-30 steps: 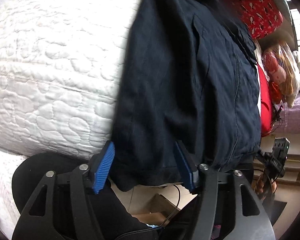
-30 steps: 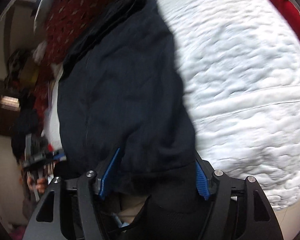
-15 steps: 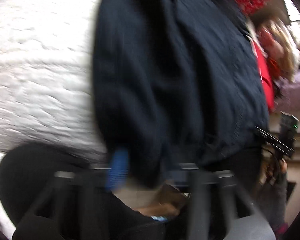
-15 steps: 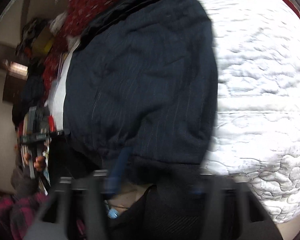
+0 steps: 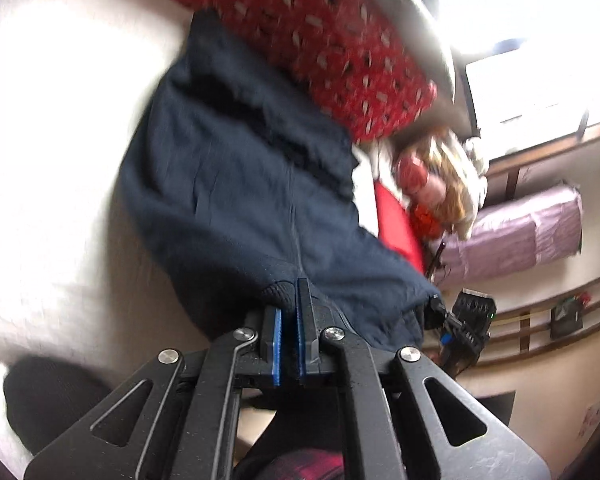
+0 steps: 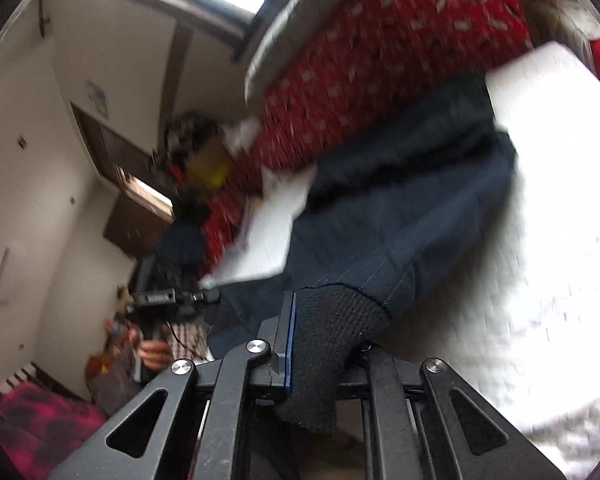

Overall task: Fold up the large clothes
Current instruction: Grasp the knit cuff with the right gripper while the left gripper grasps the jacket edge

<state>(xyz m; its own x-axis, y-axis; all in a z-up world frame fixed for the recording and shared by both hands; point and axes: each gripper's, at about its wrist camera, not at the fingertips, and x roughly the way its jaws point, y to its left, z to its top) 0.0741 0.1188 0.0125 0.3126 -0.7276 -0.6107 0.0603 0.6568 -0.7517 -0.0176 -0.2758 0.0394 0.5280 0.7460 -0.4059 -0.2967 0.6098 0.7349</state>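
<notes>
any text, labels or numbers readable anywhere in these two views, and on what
No text can be read in either view.
Red patterned bedding: white marks are a print, not letters.
Wall sticker: too blurred to read.
Navy jacket, held by the left gripper and right gripper: no label visible.

The left gripper (image 5: 289, 300) reaches toward twelve o'clock in its own view, its two blue-padded jaws drawn almost together with only a thin slit between them, pinching a dark ribbed hem. The right gripper (image 6: 320, 320) also points toward twelve o'clock, tipped slightly to one o'clock. Its jaws are clamped on a thick ribbed cuff that fills the gap; the blue pad at nine o'clock shows clearly, while the three o'clock finger is mostly hidden behind the fabric.
</notes>
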